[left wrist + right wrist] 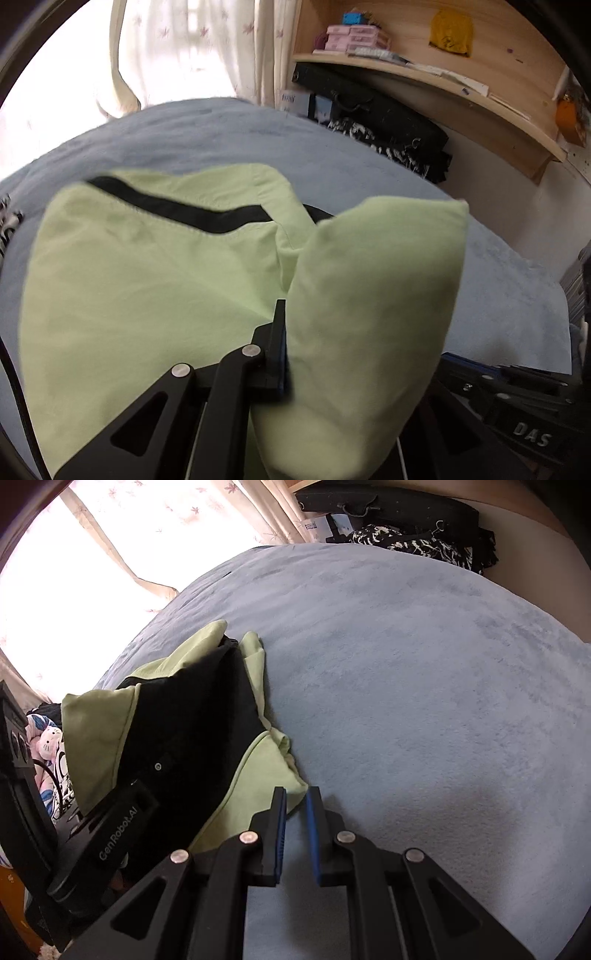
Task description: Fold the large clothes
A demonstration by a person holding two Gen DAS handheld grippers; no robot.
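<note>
A light green garment (147,277) with a black stripe lies on the blue-grey bed cover (221,133). My left gripper (290,310) is shut on a raised fold of it (369,295); the fold drapes over and hides the right finger. In the right wrist view the same garment (92,731) lies bunched at the left, with its black panel (192,720) on top. My right gripper (296,792) has its blue pads nearly together, pinching the garment's near corner at the tips. Further back, the bed cover (424,683) shows through the narrow gap between the pads.
A wooden shelf (406,70) with boxes and a long black case (369,107) stand behind the bed. Curtains (166,55) hang at the back left. A plush toy (48,742) lies at the bed's left. The left gripper's black body (110,834) is low left.
</note>
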